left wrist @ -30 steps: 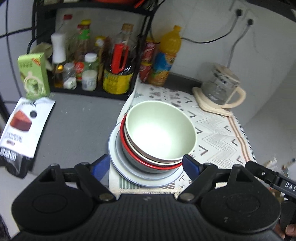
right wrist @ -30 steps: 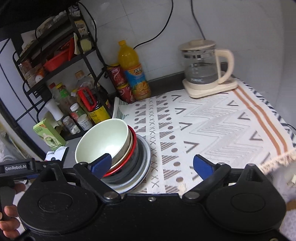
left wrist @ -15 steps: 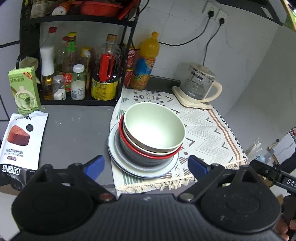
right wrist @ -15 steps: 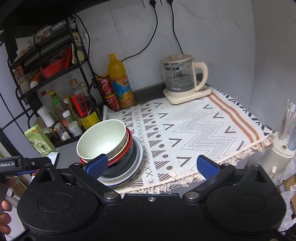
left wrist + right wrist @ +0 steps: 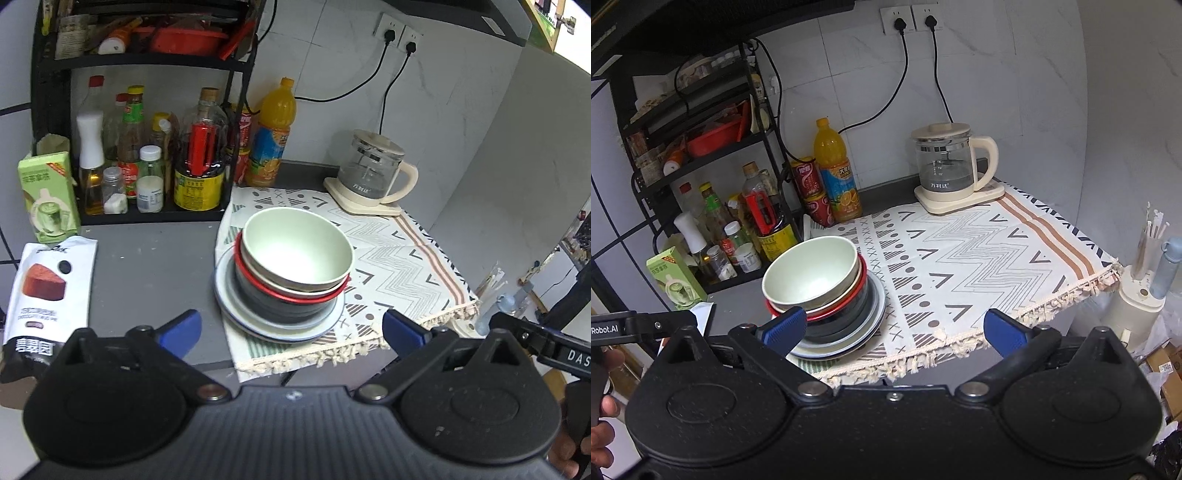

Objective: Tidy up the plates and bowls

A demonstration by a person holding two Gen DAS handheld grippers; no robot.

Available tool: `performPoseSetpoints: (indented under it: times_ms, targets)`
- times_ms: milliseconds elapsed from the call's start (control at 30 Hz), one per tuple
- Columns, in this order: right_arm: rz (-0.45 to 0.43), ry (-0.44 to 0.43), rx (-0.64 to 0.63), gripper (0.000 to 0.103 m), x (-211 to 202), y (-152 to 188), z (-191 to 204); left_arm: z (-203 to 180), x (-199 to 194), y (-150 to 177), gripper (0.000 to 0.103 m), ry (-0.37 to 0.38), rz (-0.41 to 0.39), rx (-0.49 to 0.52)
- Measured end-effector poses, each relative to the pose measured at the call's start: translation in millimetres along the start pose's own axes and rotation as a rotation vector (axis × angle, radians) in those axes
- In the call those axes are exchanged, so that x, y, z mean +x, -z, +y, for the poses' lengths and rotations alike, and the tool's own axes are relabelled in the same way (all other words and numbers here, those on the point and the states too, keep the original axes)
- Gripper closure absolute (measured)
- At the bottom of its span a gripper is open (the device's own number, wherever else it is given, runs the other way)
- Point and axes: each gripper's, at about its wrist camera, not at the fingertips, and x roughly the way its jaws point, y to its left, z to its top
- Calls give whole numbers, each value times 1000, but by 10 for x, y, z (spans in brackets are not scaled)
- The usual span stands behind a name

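My left gripper (image 5: 291, 328): jaws opening to their widest, nothing between the blue pads; it hangs back from the counter's front edge, angled down at the stack.
My right gripper (image 5: 895, 328): jaws spread fully wide, gripping nothing; its left pad overlaps the stack in the right wrist view, but I cannot tell whether it touches.
Stack of bowls and plates (image 5: 288, 280): a pale green bowl (image 5: 810, 273) on top, a red-rimmed bowl and a dark bowl beneath, then a grey plate and a white plate with a blue rim; it sits on the left front corner of the cloth.
Cloth (image 5: 979, 251): white runner with black zigzags, dots and brown stripes, fringed along the front edge, which hangs slightly over the counter.
Counter (image 5: 147, 266): dark grey, bare to the left of the cloth.
Kettle (image 5: 947, 166): glass with cream lid and handle, on its base at the cloth's back edge, against the wall.
Rack (image 5: 147, 110): black wire shelving at the back left, crowded with sauce bottles and jars; a red basin on the upper shelf.
Orange drink bottle (image 5: 836, 173): upright beside two red cans, between rack and kettle.
Green carton (image 5: 48, 195): upright at the rack's left end.
Snack bag (image 5: 48, 295): white, lying flat on the counter's left.
Wall: pale marbled tile, two black plugs in sockets (image 5: 916, 18) above the kettle.
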Motion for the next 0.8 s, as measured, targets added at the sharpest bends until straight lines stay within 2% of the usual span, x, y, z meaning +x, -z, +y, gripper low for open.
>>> performPoseSetpoints:
  times_ms: [133, 300, 800]
  targets:
    - [-8, -18, -4, 0, -71, 92, 71, 36, -122, 39, 0, -12, 13, 4]
    - [-28, -31, -6, 0, -168, 147, 140, 14, -264, 76, 0, -72, -21, 61]
    - [-53, -29, -12, 0, -291, 213, 115, -4, -462, 207, 0, -76, -23, 77]
